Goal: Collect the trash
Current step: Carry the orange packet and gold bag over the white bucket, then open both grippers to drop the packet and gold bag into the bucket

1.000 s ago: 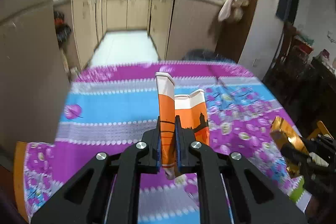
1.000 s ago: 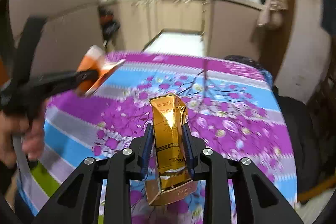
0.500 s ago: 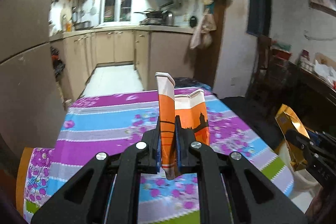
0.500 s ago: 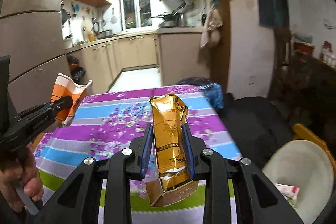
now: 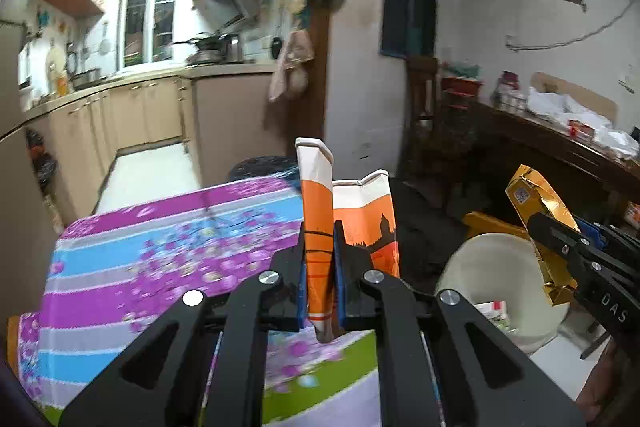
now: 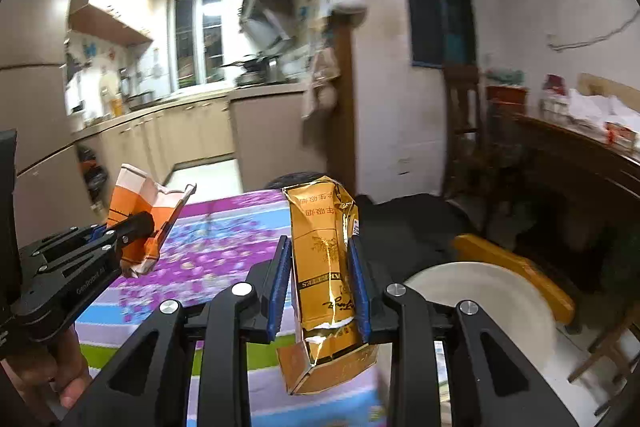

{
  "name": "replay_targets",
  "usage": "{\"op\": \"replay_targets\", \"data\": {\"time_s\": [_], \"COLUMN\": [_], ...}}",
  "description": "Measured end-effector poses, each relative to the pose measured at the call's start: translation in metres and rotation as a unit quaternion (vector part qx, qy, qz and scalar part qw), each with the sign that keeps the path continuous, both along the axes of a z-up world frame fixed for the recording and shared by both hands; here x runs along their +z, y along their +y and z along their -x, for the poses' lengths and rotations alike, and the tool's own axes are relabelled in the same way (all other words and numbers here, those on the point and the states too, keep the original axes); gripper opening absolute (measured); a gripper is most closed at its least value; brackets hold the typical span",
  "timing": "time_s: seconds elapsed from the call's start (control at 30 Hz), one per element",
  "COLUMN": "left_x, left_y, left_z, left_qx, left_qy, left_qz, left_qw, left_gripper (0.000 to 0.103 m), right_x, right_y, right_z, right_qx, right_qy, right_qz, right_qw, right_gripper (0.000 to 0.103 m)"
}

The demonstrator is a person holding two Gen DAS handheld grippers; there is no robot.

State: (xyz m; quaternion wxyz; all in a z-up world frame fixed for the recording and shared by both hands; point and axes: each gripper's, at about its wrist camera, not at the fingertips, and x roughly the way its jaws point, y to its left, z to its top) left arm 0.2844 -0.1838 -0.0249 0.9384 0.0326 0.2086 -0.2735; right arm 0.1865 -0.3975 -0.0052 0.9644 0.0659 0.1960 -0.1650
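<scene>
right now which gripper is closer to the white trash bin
Right. The right gripper, shut on the gold carton, hangs over the white bin's far rim. The left gripper, shut on the orange carton, is over the table edge beside the bin.

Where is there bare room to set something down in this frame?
The floral tablecloth is bare from the kitchen-side edge to the green hem. The white bin beside it has open room above some litter. The dark side table by the wall is crowded.
</scene>
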Motion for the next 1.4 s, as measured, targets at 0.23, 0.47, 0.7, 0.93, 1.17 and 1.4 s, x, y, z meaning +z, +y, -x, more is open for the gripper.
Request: {"op": "replay_targets", "data": {"time_s": [0.23,0.47,0.7,0.93,1.17,1.4], "left_x": [0.002,-0.012,-0.024,-0.043,-0.060,-0.062], "left_y": [-0.075,-0.142,-0.191,-0.223,-0.235,-0.240], "left_z": [0.015,0.017,0.011,0.004,0.000,-0.004], "left_qx": [-0.065,-0.114,-0.141,-0.146,-0.134,-0.133], "left_qy": [0.014,0.056,0.100,0.138,0.152,0.158], "left_qz": [-0.005,-0.028,-0.055,-0.080,-0.102,-0.113], "left_qw": [0.9977,0.9915,0.9834,0.9764,0.9739,0.9719], "left_gripper": [0.009,0.009,0.009,0.009,0.009,0.009], "right_x": [0.004,0.001,-0.012,-0.030,-0.051,-0.066], "right_y": [-0.073,-0.152,-0.221,-0.247,-0.250,-0.249], "right_z": [0.041,0.065,0.041,0.006,-0.004,-0.010], "right_qx": [-0.061,-0.100,-0.105,-0.100,-0.100,-0.098], "right_qy": [0.021,0.055,0.109,0.148,0.174,0.185], "right_qz": [-0.007,-0.038,-0.092,-0.121,-0.127,-0.130], "right_qw": [0.998,0.993,0.984,0.976,0.971,0.969], "right_gripper": [0.030,0.030,0.030,0.030,0.030,0.031]}}
